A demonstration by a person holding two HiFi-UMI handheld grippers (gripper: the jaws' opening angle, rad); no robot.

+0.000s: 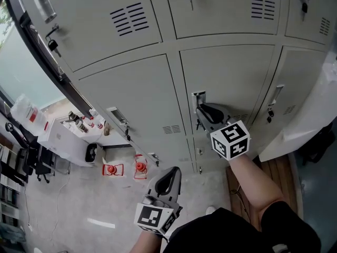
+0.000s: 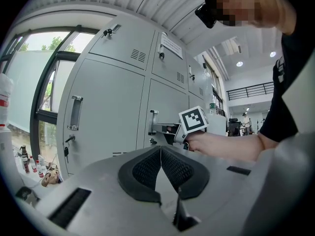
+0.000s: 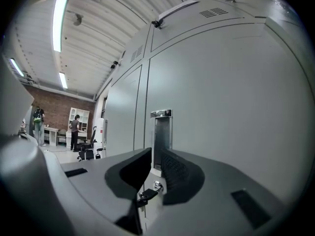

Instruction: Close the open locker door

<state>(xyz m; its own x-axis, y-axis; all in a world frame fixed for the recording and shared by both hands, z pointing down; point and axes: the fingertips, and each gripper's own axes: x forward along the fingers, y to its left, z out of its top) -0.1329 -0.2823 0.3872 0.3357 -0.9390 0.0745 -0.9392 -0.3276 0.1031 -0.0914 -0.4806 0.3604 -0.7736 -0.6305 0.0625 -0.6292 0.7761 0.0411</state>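
The grey locker door (image 1: 229, 78) in the lower row looks flush with its neighbours. Its chrome recessed handle (image 1: 199, 97) sits at the door's left edge. My right gripper (image 1: 201, 109) is right at that handle, and in the right gripper view the handle (image 3: 161, 131) stands just past the gap between the jaws (image 3: 156, 154). The jaws are a little apart and the pads do not press on it. The left gripper view shows the same gripper (image 2: 166, 128) reaching the handle (image 2: 153, 123). My left gripper (image 1: 174, 171) hangs low and away from the lockers, shut and empty (image 2: 160, 149).
A key (image 3: 147, 194) hangs from the lock below the handle. Other locker doors (image 1: 131, 99) surround it, some with keys (image 1: 52, 45). A white cart with bottles (image 1: 79, 124) and red items (image 1: 111, 169) stand on the floor at left. Two people (image 3: 75, 129) are far off.
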